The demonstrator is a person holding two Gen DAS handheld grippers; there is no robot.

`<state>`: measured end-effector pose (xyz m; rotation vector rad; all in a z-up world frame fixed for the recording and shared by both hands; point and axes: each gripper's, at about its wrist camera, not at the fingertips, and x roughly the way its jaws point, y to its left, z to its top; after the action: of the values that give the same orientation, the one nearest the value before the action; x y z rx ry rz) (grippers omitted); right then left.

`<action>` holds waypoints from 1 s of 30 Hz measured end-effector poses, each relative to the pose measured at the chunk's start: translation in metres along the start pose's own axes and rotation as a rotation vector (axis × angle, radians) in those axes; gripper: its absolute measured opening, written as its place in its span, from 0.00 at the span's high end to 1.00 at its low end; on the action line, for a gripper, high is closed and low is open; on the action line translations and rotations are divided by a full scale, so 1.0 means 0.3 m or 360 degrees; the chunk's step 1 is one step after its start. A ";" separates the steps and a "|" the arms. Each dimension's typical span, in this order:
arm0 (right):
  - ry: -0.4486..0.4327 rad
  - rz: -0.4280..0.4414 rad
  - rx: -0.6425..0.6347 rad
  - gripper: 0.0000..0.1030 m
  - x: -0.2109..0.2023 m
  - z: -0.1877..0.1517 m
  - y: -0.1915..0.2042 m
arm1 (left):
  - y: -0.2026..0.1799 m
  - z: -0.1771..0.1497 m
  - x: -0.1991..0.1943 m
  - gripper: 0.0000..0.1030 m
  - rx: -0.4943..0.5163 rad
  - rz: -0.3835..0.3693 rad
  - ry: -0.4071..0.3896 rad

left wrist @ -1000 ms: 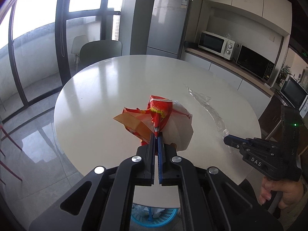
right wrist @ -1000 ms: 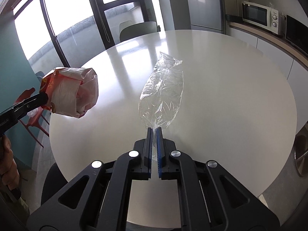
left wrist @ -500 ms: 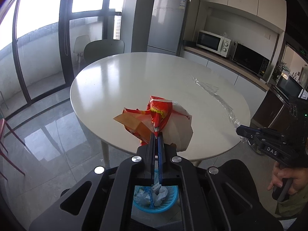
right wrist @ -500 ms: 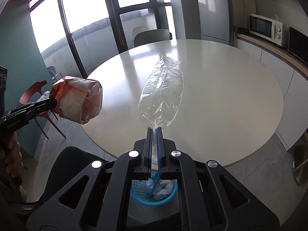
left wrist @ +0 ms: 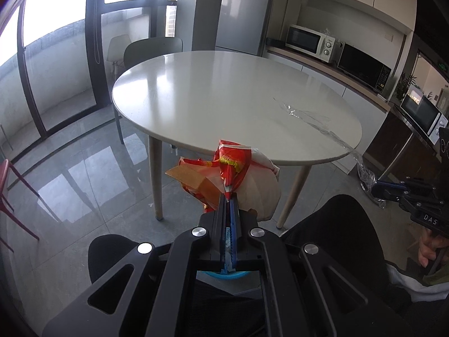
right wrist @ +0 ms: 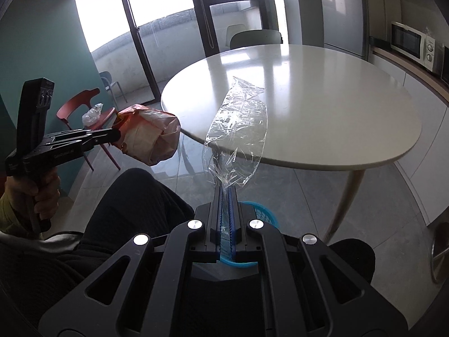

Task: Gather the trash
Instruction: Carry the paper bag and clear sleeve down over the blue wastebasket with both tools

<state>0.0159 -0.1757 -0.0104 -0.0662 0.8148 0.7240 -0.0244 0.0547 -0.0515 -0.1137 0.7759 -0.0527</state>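
My left gripper is shut on a crumpled red, orange and white snack bag, held in the air off the near edge of the round white table. The right wrist view shows that bag at the left, in the left gripper. My right gripper is shut on a clear plastic wrapper that hangs free in front of the table. In the left wrist view the wrapper trails across the table edge to the right gripper. A blue basket sits on the floor below, mostly hidden by the fingers.
The person's dark-trousered knees flank the basket. A red chair with a clear bag on it stands at the left. A grey chair is behind the table. A fridge and microwaves line the far wall.
Both grippers have drawn back off the table with their trash; the bag and the wrapper now hang over the floor, and the table looks farther away. The basket has slid under the fingers.
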 end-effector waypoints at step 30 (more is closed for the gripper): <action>0.0662 0.0081 0.0191 0.96 0.449 -0.277 -0.074 | 0.062 -0.189 0.401 0.99 -0.0118 -0.0002 0.0487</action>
<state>0.0387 -0.1432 -0.1653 -0.0897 1.2596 0.7179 0.0217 0.0577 -0.1776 -0.1794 1.0837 -0.0431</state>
